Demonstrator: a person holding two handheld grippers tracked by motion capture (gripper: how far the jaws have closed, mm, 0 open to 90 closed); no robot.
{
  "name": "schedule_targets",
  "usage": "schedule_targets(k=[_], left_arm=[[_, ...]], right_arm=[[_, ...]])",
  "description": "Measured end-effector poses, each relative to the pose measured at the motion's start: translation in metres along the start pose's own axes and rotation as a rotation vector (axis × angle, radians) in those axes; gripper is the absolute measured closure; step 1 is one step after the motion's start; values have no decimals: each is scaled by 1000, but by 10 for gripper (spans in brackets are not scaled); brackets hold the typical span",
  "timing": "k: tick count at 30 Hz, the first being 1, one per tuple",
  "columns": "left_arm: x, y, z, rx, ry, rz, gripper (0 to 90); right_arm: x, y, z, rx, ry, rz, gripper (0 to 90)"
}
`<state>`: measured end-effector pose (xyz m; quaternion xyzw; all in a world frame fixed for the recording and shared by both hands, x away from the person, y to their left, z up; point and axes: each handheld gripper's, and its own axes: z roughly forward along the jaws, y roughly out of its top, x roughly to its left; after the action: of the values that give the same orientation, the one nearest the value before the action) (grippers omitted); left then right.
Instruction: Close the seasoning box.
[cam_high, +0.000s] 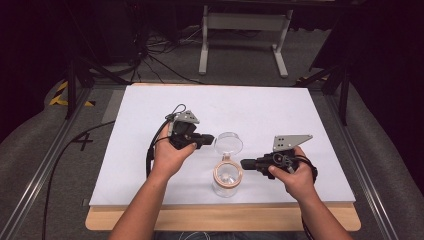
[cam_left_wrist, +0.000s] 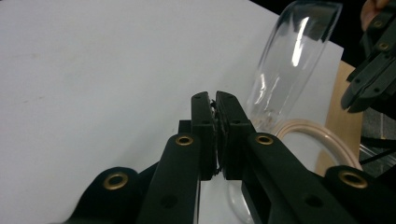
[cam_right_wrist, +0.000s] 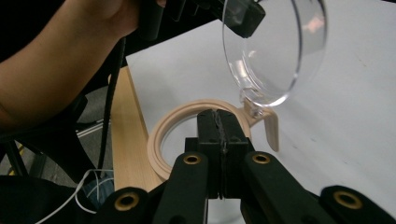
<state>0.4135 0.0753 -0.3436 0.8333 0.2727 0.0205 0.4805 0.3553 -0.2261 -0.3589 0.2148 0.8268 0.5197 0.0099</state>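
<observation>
At frame centre a clear jar (cam_high: 227, 177) stands with its hinged lid (cam_high: 228, 143) up. Left gripper (cam_high: 205, 141) and right gripper (cam_high: 247, 163) fingers pressed together; lid contact unclear.

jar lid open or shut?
Open: the clear lid is swung up off the jar's beige rim, hanging from its hinge.

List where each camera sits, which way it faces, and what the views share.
High view: above the table, looking down at the clear plastic jar with a beige rim; forearms, both hands.
Left gripper view: on the left claw, jaws shut, facing the clear hinged lid.
Right gripper view: on the right claw, jaws shut, facing jar.
Shared: jar, lid.
</observation>
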Motion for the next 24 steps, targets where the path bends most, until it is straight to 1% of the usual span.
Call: schedule_targets(k=[2,3,4,6,9,11,12,13,16,17,19,22,24], left_arm=[[-4,1,0,-7,-2,8,877],[-5,2,-1,-1,0,16,880],[-6,2,-1,-4,-1,15,876],[-7,3,-2,7,1,16,868],[-9,4,-3,9,-10,22,870],[-11,4,-4,23,-23,34,870],[-12,5,-5,38,-32,37,863],[-13,6,-6,59,-39,55,845],[-18,8,-8,83,-50,64,835],[-19,8,-9,92,-50,67,835],[-22,10,-10,108,-27,88,826],[-22,10,-12,105,-16,84,818],[-21,10,-14,106,-16,79,817]], right_arm=[[0,-1,3,-16,-6,5,900],[0,-1,4,-21,-10,7,900],[0,-2,5,-25,-12,9,900],[1,-2,6,-27,-9,9,900],[3,-1,7,-28,-9,5,900],[3,-1,8,-30,-8,9,900],[3,-1,8,-30,-6,10,900],[3,-1,8,-31,-3,11,900],[2,-1,8,-30,13,12,900],[2,-1,7,-30,14,15,900],[2,-1,7,-21,21,13,900],[3,0,7,-14,24,10,900],[4,0,7,-6,29,5,900]])
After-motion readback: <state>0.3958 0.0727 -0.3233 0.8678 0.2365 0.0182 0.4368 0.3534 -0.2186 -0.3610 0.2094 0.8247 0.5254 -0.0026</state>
